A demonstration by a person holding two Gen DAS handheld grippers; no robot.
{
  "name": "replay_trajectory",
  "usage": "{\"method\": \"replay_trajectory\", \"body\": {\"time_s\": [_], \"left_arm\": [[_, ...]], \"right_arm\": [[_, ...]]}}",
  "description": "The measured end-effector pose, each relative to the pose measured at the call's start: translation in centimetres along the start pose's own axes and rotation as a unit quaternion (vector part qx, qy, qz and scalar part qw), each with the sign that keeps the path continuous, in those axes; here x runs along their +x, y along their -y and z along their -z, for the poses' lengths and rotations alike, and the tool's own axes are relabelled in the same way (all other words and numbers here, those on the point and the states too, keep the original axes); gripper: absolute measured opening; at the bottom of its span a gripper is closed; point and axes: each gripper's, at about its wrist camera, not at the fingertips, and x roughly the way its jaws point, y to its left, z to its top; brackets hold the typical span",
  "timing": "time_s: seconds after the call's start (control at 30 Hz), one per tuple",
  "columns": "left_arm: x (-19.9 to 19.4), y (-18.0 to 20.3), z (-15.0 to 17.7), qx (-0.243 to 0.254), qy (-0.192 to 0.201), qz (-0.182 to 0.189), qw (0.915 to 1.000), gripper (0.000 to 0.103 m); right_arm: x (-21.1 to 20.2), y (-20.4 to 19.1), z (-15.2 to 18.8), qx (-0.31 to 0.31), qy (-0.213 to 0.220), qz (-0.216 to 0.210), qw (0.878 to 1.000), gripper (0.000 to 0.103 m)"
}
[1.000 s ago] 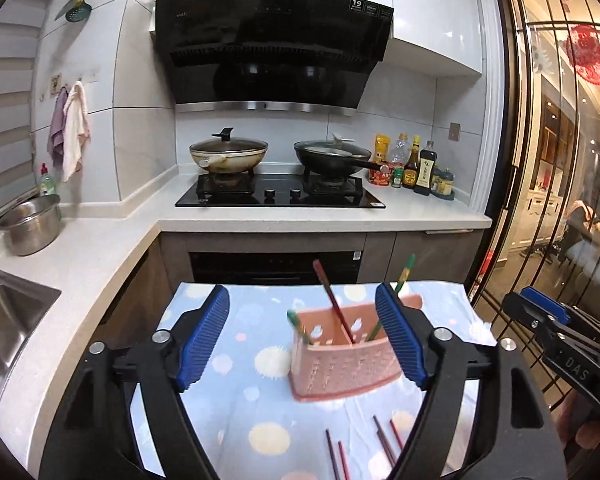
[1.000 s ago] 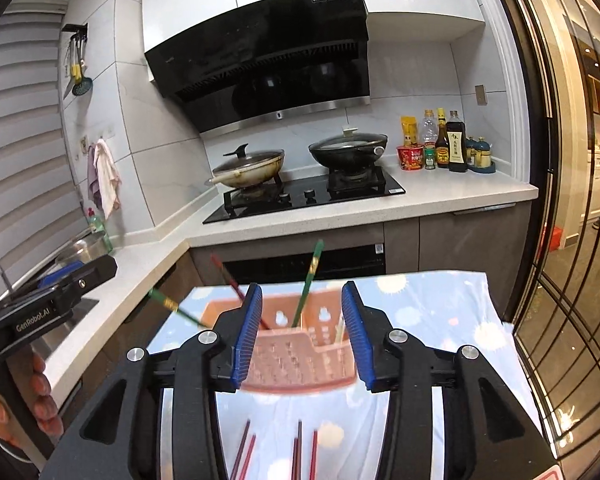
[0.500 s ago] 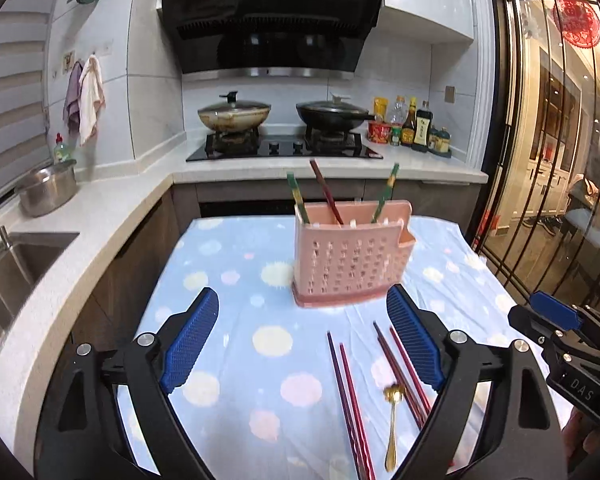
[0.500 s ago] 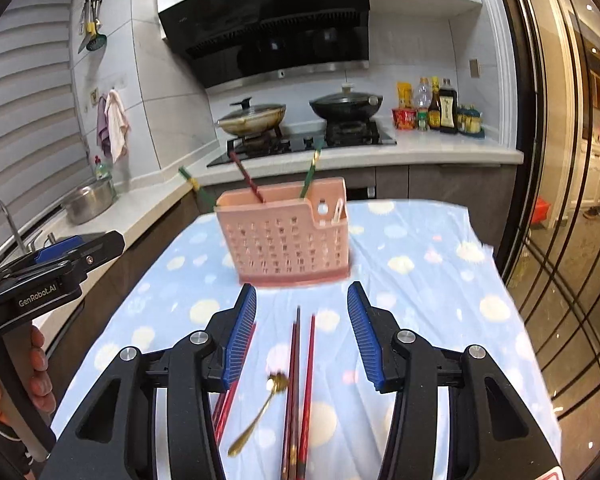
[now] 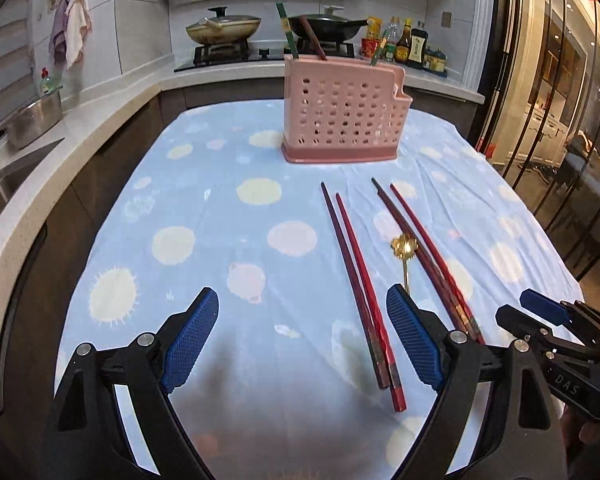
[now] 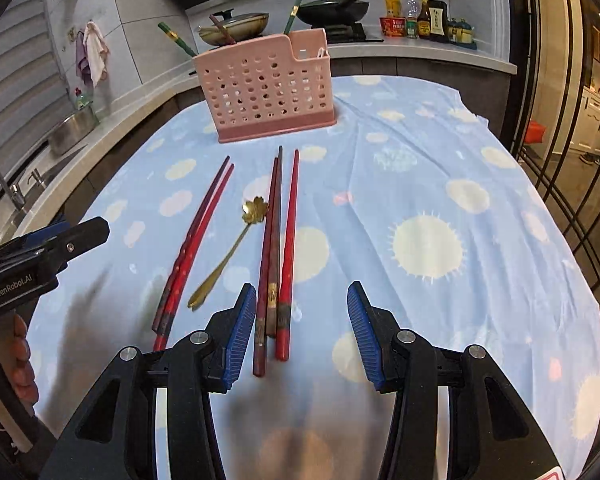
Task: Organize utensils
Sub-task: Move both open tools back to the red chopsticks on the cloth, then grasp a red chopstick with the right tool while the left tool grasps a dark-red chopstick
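Kitchen counters and a stove with two lidded pans frame a table under a light-blue cloth with pale dots (image 5: 260, 192). At the far end stands the pink perforated plastic utensil holder (image 5: 342, 120), with green and dark-red chopsticks poking out of its top. Nearer lie the loose red lacquered chopsticks (image 6: 288, 248), a pair to the left and three more to the right, and between those groups the small gold flower-headed spoon (image 6: 236, 240). Left gripper (image 5: 302, 344), with nothing between its blue pads, has its jaws just widened to a broad gap above bare cloth. Right gripper (image 6: 302, 330) hangs half-spread over the near ends of the right-hand three, not pressing them.
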Motion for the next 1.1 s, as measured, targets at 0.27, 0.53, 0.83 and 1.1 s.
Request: {"method": "replay_trajectory", "body": {"time_s": [0.27, 0.53, 0.83, 1.1], "left_arm": [[1.9, 0.3, 3.3, 0.004, -0.047, 0.009, 0.9989, 0.081], [2.2, 0.2, 2.9, 0.003, -0.051, 0.014, 0.9986, 0.081], [2.8, 1.1, 3.2, 0.012, -0.060, 0.022, 0.9979, 0.081], [3.9, 1.1, 3.9, 0.011, -0.075, 0.018, 0.9970, 0.076]], "right_arm": [[1.6, -0.5, 1.1, -0.015, -0.017, 0.016, 1.000, 0.045], [1.5, -0.3, 0.7, -0.015, -0.014, 0.016, 1.000, 0.034], [2.2, -0.4, 1.1, -0.022, -0.024, 0.019, 0.999, 0.021], [2.4, -1.0, 1.4, -0.036, -0.029, 0.014, 0.999, 0.013]]}}
